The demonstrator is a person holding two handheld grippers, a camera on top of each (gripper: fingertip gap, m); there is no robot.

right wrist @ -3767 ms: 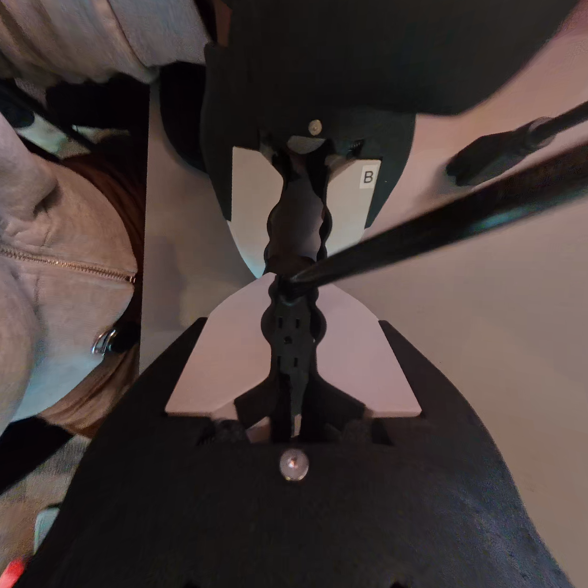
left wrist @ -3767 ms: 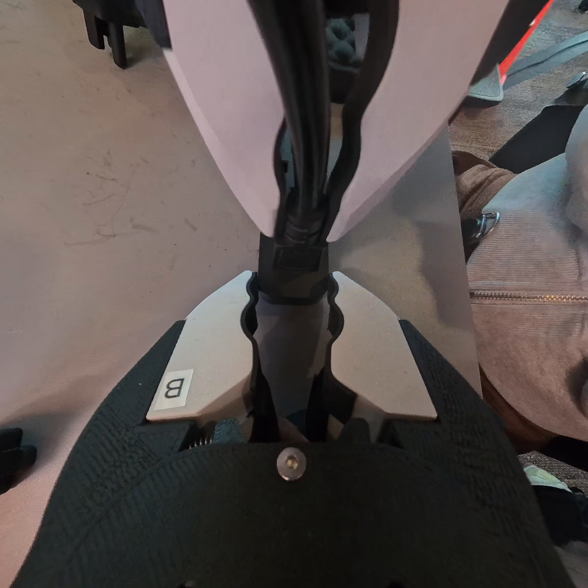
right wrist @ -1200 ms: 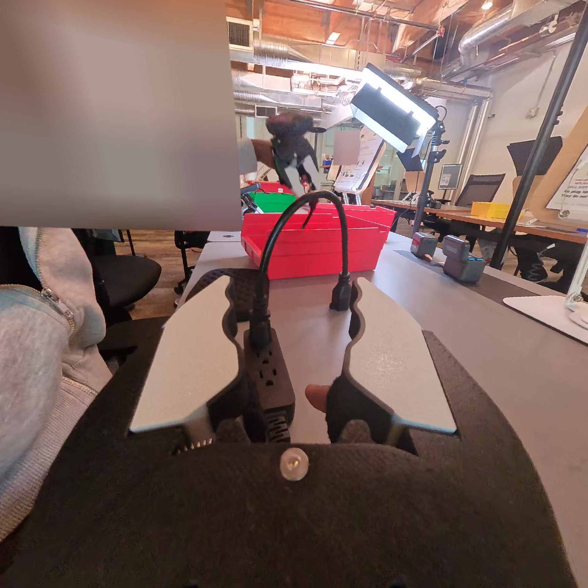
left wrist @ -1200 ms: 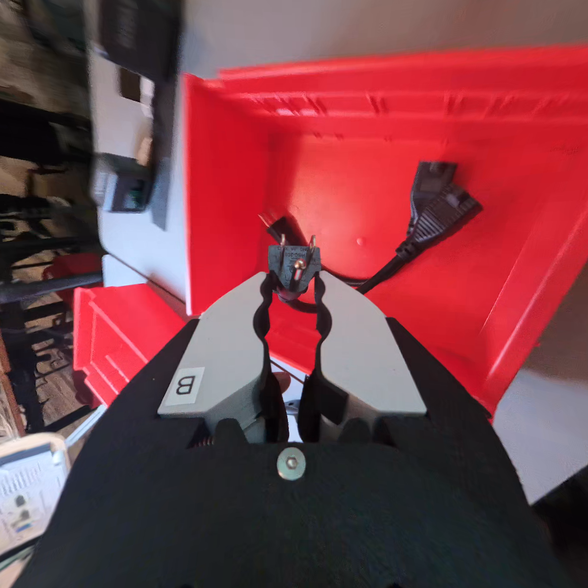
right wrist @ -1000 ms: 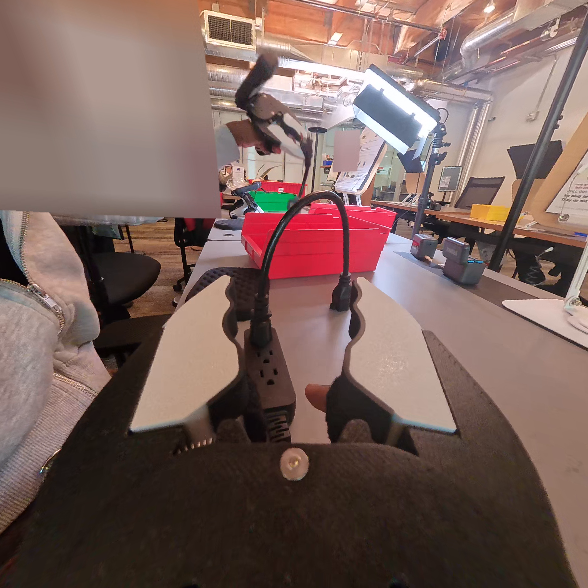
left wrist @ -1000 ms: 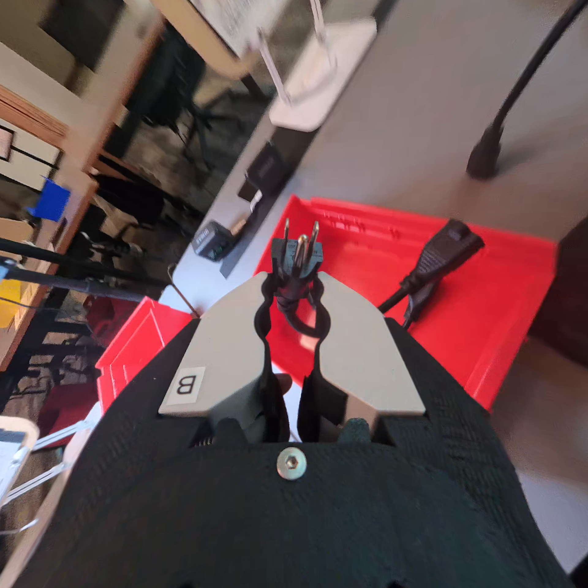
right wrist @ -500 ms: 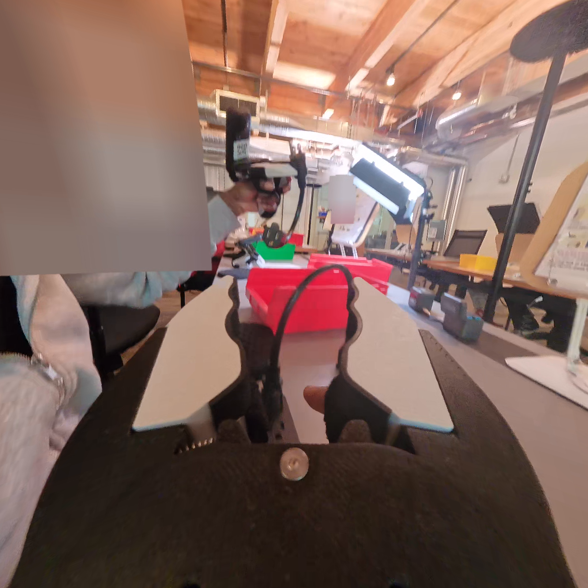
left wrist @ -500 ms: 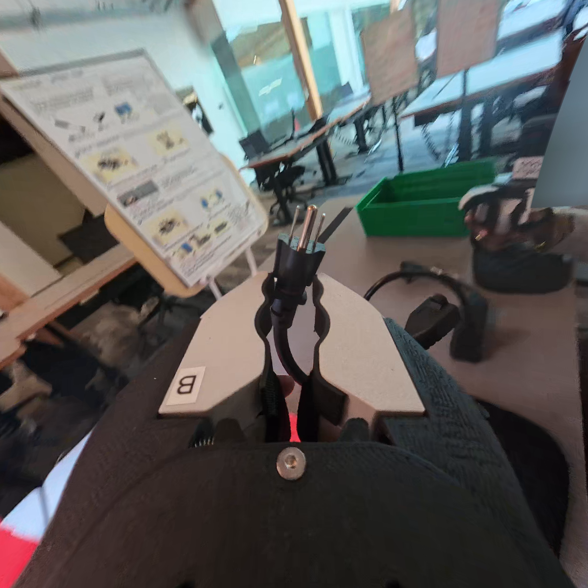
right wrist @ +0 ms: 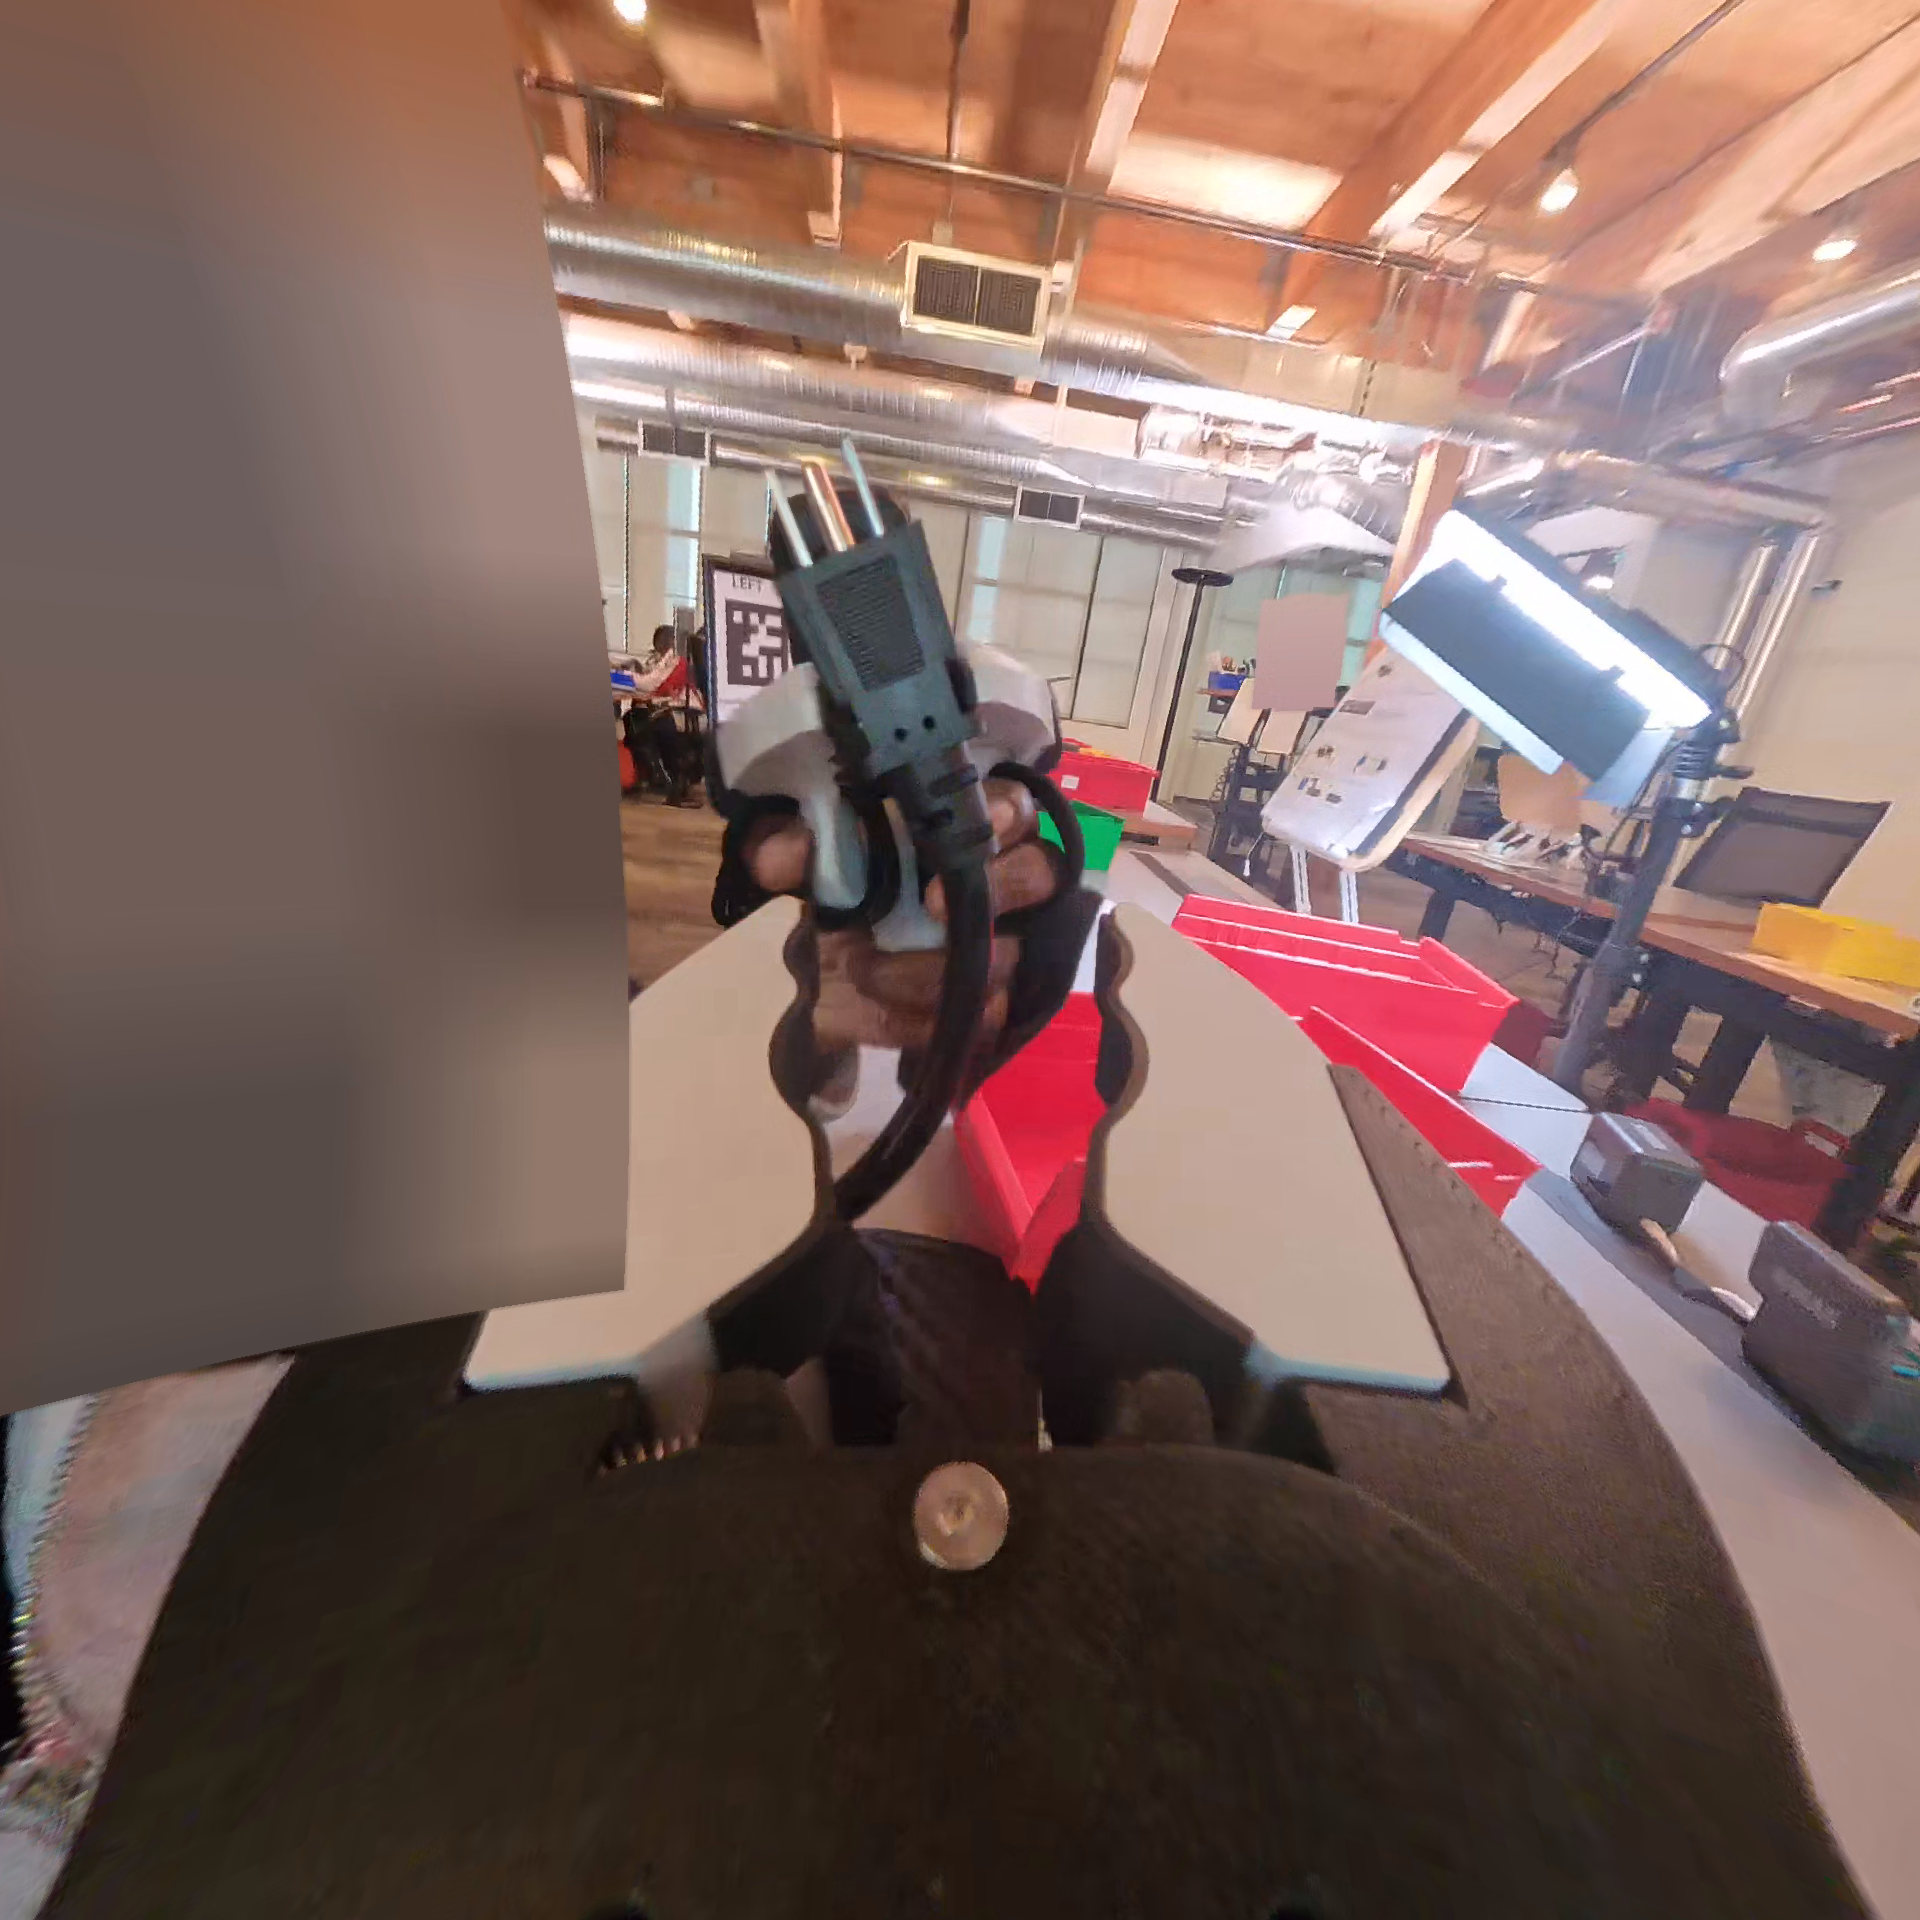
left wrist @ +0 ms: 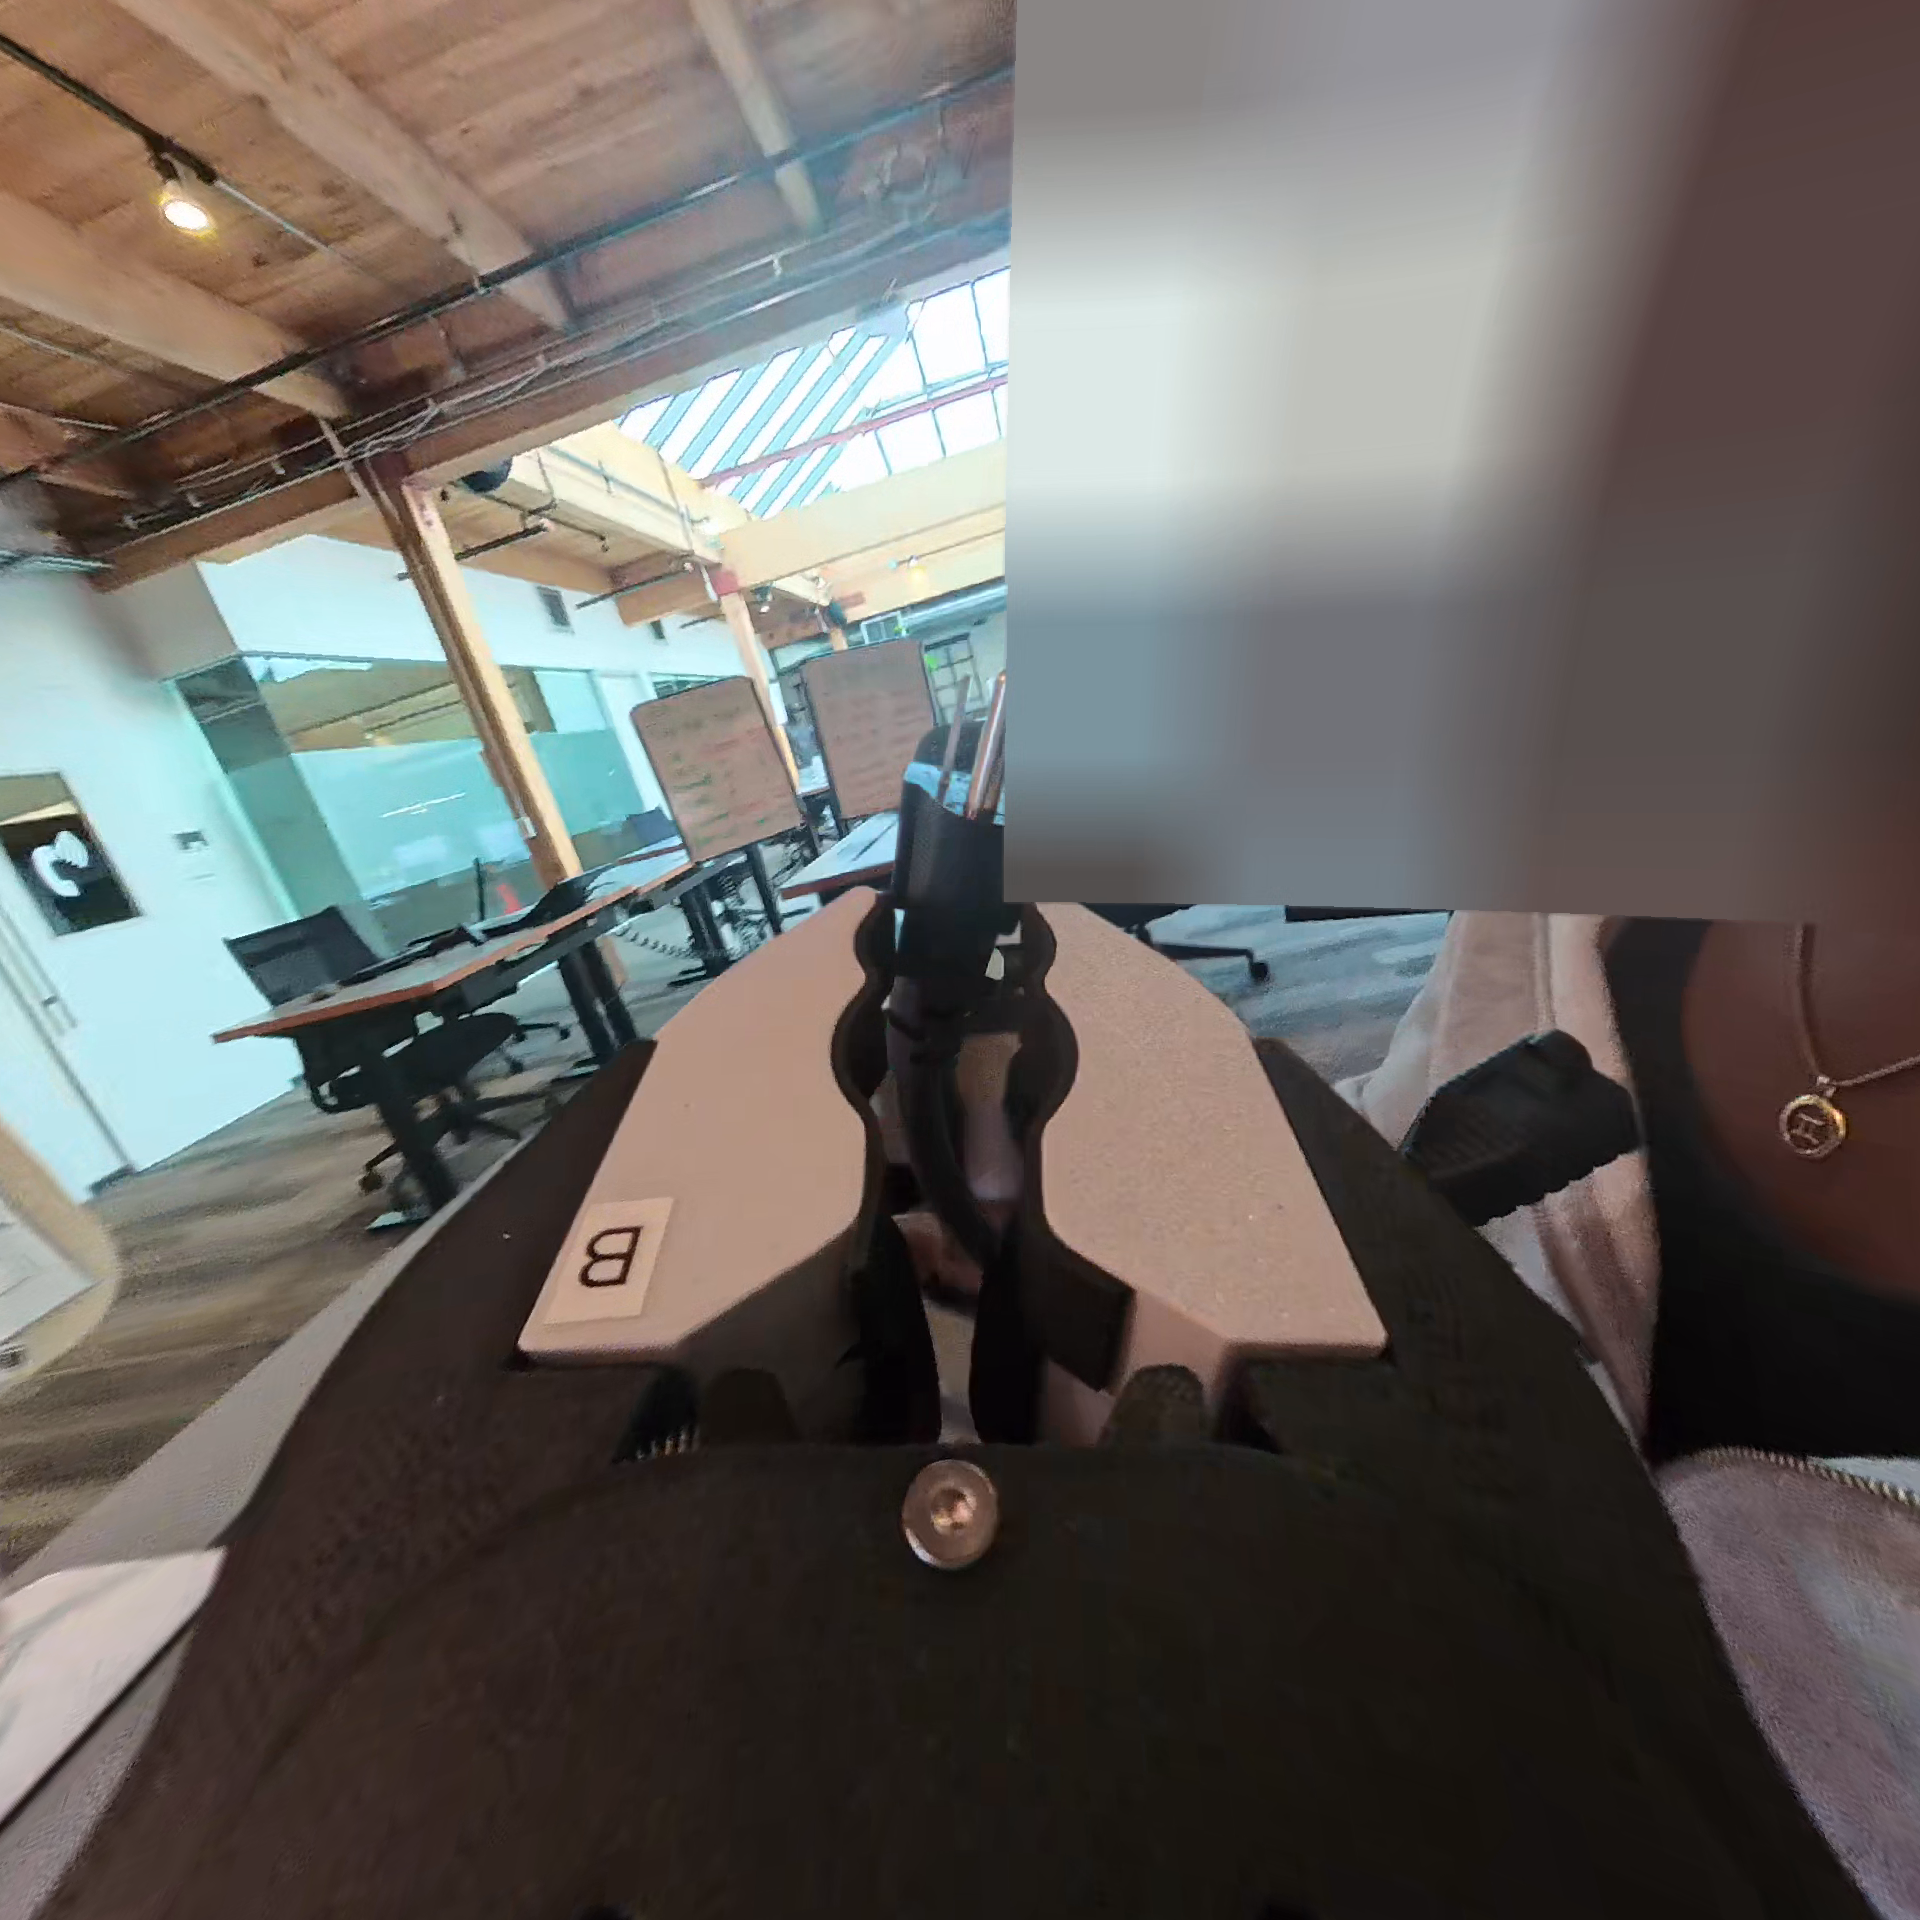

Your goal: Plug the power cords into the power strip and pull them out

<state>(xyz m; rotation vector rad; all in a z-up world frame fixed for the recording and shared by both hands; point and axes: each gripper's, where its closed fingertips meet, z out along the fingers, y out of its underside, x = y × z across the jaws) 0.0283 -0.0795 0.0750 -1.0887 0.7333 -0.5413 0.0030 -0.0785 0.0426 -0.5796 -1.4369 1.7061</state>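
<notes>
The plug point(right wrist: 868, 634) of a black power cord point(right wrist: 940, 997) is clamped in the left gripper point(left wrist: 951, 935), prongs up, raised in the air directly ahead of the right gripper point(right wrist: 951, 997), whose jaws stand apart with nothing between them. No power strip shows in either view. To do the step well, I would turn the prongs down toward a free socket, line them up square, and push straight while the right gripper steadies the strip. Behind the plug, red bins point(right wrist: 1351, 977) sit on the grey table point(right wrist: 1558, 1236); their contents are hidden. A green bin point(right wrist: 1086, 836) peeks out beside the plug.
</notes>
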